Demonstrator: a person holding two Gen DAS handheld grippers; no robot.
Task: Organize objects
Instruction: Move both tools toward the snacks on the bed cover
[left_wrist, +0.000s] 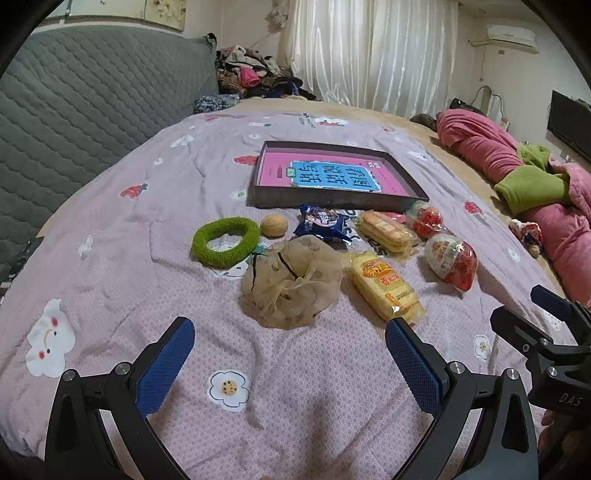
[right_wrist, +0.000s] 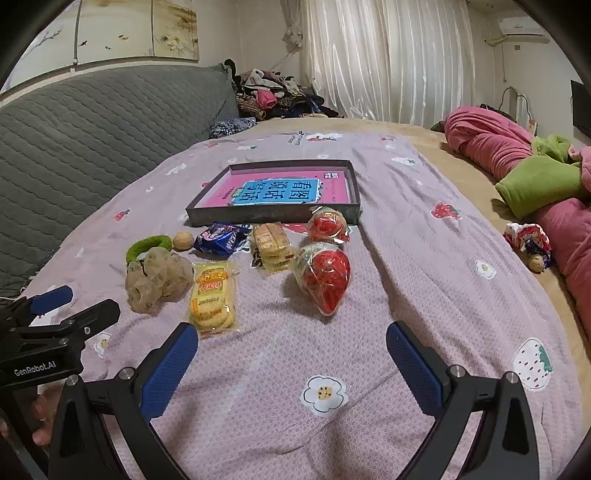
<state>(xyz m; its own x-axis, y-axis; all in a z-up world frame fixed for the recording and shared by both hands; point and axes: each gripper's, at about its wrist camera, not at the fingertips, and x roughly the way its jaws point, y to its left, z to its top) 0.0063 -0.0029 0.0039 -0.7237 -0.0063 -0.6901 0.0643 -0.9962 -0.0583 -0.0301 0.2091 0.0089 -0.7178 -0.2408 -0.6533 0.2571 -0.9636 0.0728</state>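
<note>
A shallow dark box (left_wrist: 334, 201) (right_wrist: 273, 216) holding a pink and blue book lies on the bed. In front of it lie a green ring (left_wrist: 225, 242) (right_wrist: 147, 245), a walnut (left_wrist: 274, 224) (right_wrist: 183, 240), a blue snack pack (left_wrist: 323, 221) (right_wrist: 221, 238), a beige mesh scrunchie (left_wrist: 291, 286) (right_wrist: 157, 278), two yellow biscuit packs (left_wrist: 386, 288) (right_wrist: 212, 299) (left_wrist: 386, 230) (right_wrist: 273, 245) and two red wrapped packs (left_wrist: 452, 260) (right_wrist: 327, 278) (left_wrist: 424, 216) (right_wrist: 327, 225). My left gripper (left_wrist: 290, 341) is open and empty, just short of the scrunchie. My right gripper (right_wrist: 291, 345) is open and empty, short of the nearer red pack.
A lilac patterned quilt (left_wrist: 184, 184) covers the bed. A grey quilted headboard (left_wrist: 74, 110) stands at the left. Pink and green bedding (left_wrist: 517, 177) (right_wrist: 535, 177) lies at the right, with a small toy (right_wrist: 528, 240) beside it. Clothes (left_wrist: 255, 74) are piled at the back.
</note>
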